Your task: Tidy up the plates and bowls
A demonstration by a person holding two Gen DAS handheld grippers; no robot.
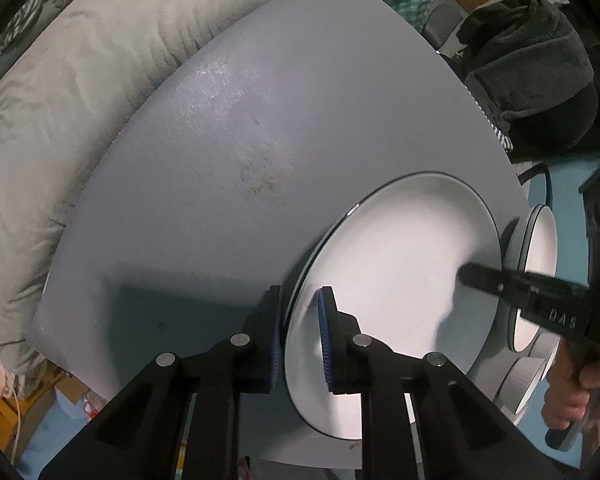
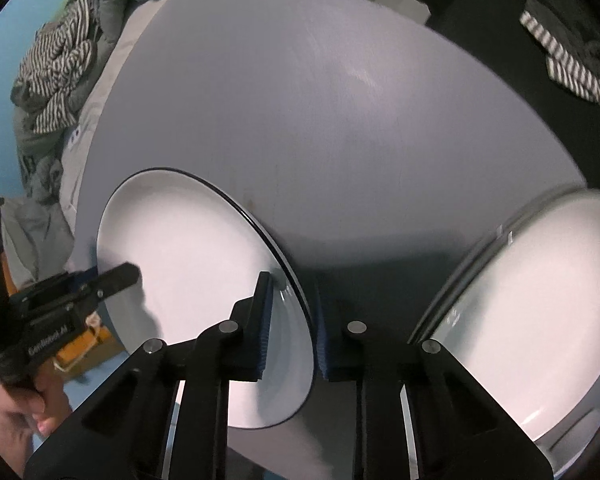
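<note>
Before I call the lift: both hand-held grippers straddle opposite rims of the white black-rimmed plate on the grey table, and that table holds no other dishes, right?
Not quite. The right wrist view shows a second white dish to the right. Otherwise correct: the left hand-held gripper and right hand-held gripper straddle opposite rims of the white black-rimmed plate on the grey table.
</note>
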